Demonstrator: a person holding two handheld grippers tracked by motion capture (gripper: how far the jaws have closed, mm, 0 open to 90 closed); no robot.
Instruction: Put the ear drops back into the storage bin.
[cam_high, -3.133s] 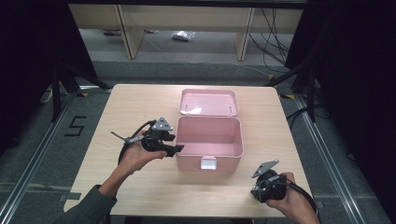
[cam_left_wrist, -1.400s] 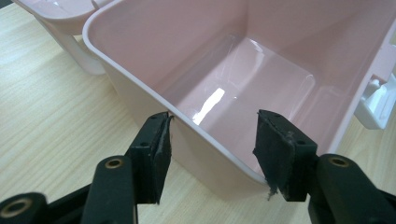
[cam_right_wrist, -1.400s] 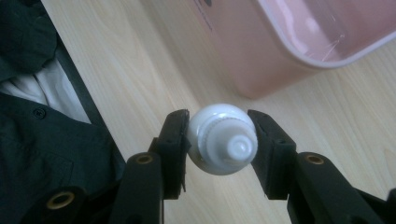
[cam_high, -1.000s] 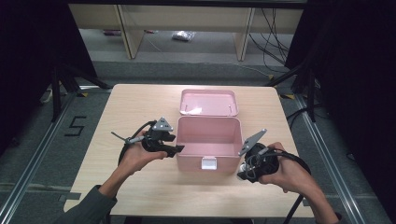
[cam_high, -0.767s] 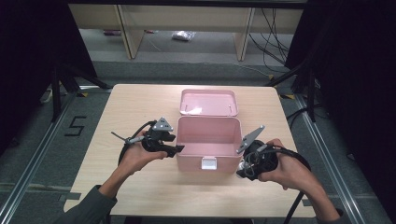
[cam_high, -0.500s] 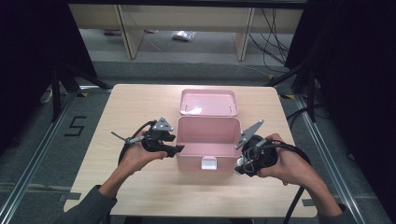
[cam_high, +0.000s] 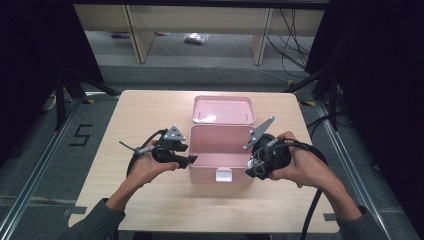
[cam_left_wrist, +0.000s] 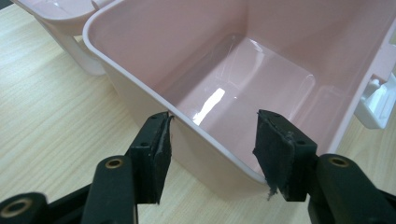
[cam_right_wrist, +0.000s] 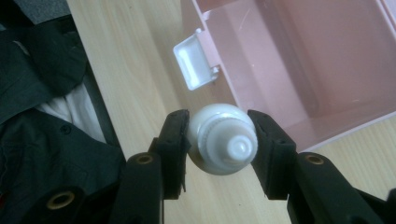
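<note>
my right tongs (cam_right_wrist: 219, 140) clamp a white bottle (cam_right_wrist: 223, 138) just off the pink box (cam_high: 222, 152)'s right wall—box lies left; left tongs (cam_left_wrist: 212, 140) gape, straddling its left wall.

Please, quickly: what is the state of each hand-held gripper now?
Left hand-held gripper: open, straddling the pink box wall.
Right hand-held gripper: closed on a white bottle.

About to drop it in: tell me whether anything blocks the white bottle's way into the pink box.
Nothing visible blocks it. The right gripper holds the white bottle beside the open pink box, whose inside looks bare; only its near wall must be cleared.
</note>
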